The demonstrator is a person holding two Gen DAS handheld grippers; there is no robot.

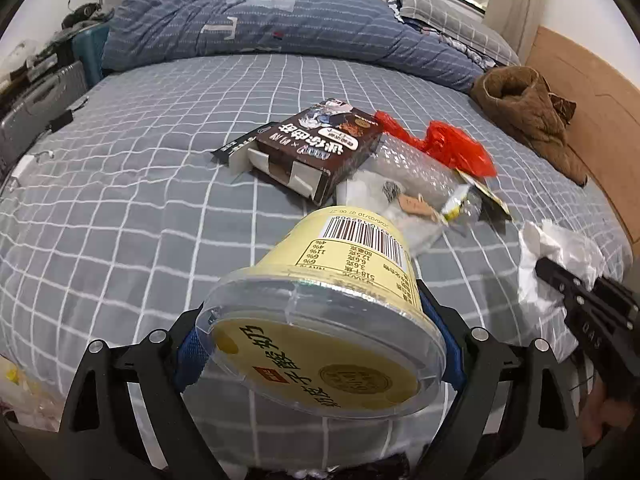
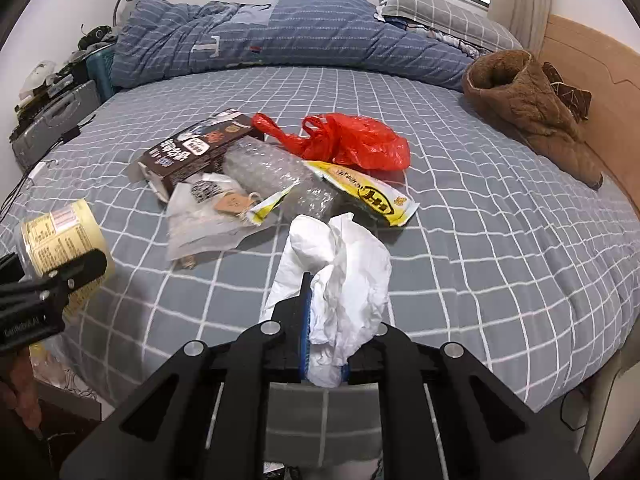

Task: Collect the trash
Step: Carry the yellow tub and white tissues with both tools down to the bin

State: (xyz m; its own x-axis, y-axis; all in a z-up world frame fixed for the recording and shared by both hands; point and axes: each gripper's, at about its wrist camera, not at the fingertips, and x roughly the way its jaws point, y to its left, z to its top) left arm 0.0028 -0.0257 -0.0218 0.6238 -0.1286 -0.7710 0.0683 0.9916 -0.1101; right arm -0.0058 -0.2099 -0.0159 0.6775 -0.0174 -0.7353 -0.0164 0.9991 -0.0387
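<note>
Here the left gripper (image 1: 320, 344) is clamping a yellow cup (image 1: 340, 280) by its sides, jaws wide around it, the clear lid facing the camera and the barcode end pointing away over the bed (image 1: 140, 200). The right gripper (image 2: 324, 344) is pinching a crumpled white tissue (image 2: 340, 264), jaws nearly together on it, the paper sticking up above the fingertips. Both pieces are hanging above the checked grey sheet, not lying on it.

Beyond them, mid-bed, the other trash is lying in a loose heap: a brown carton (image 2: 196, 152) on its side, a roll of bubble wrap (image 2: 272, 172) touching it, a red bag (image 2: 352, 140) just behind, a yellow wrapper (image 2: 368, 194) beside the wrap, and a clear packet (image 2: 208, 212) with a tag nearest the cup.

Further out, a blue quilt (image 2: 280, 36) is bunched along the far edge, a brown coat (image 2: 524, 104) is lying near the wooden headboard (image 2: 600, 80), and a pillow (image 2: 440, 8) is sitting below the window. A grey suitcase (image 2: 56, 120) is standing off the left side of the bed.
</note>
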